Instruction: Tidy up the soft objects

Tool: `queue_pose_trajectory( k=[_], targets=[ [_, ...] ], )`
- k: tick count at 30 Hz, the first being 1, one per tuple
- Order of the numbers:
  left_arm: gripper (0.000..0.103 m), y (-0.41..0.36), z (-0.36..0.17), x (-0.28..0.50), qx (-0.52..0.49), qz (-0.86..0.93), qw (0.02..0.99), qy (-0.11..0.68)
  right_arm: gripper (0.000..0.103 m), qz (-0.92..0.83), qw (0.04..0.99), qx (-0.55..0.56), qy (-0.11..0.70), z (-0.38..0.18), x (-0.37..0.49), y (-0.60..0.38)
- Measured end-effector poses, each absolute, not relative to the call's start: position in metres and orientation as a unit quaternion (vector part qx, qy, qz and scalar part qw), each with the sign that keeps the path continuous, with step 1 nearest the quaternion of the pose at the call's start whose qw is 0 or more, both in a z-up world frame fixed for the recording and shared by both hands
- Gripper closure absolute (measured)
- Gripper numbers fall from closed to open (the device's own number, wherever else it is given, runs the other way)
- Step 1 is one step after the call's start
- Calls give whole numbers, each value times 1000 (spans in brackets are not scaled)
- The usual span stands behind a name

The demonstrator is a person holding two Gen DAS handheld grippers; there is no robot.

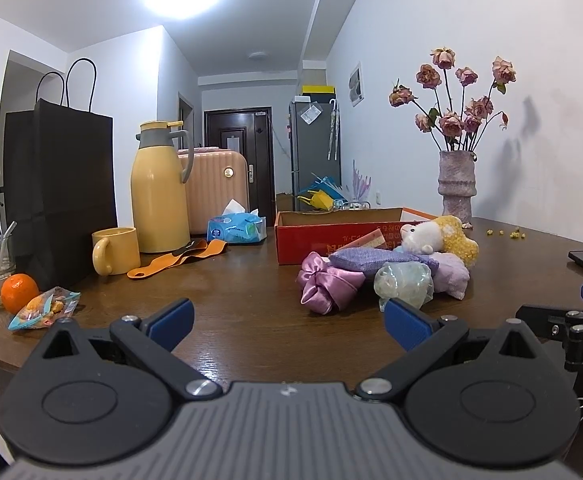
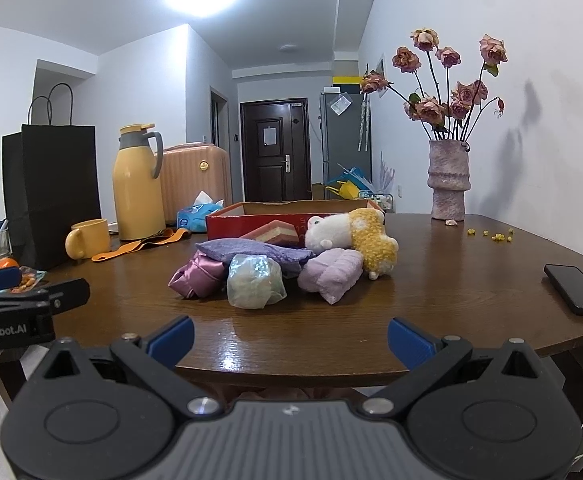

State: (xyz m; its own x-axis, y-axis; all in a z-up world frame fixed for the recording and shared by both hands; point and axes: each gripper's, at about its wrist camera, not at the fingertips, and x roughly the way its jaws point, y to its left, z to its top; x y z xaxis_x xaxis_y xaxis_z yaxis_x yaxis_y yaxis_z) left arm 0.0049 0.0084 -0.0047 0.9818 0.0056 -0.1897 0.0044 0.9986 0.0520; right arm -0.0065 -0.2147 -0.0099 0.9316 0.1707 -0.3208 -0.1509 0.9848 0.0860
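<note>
Sitting in a heap on the table (image 2: 431,280), just in front of the red box (image 2: 227,222) and touching its near wall: purple satin pouch (image 2: 195,280), lavender sachet (image 2: 251,252), clear bag (image 2: 253,286), lilac towel roll (image 2: 333,276), plush sheep (image 2: 351,240), plus a striped wedge (image 2: 271,232) leaning against the box. Hovering short of the heap, near the table's front edge, well apart from the box: right gripper (image 2: 289,340), jaws spread wide, holding nothing, with the clear bag lying almost dead ahead. Hovering further left of the box: left gripper (image 1: 287,322), likewise gaping and empty, with the heap lying ahead and to its right, the satin pouch (image 1: 327,284) closest. Judging the right gripper better lined up for the clear bag or towel roll, the left for the pouch. Running roughly parallel to the box's near wall: the sachet's long axis; pointing toward the gripper: the towel roll's. Remaining hidden: the box floor, the sachet's underside, and how deeply the sheep is resting on the roll. Staying hard to read: the wedge's material.
</note>
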Motion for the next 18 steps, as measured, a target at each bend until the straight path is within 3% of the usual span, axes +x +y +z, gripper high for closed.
queue_pose_trajectory(
  k=[18],
  targets=[
    [0, 8, -3, 3, 28, -2, 996, 90, 0, 78, 982, 40, 167, -10, -7, -218]
  ],
)
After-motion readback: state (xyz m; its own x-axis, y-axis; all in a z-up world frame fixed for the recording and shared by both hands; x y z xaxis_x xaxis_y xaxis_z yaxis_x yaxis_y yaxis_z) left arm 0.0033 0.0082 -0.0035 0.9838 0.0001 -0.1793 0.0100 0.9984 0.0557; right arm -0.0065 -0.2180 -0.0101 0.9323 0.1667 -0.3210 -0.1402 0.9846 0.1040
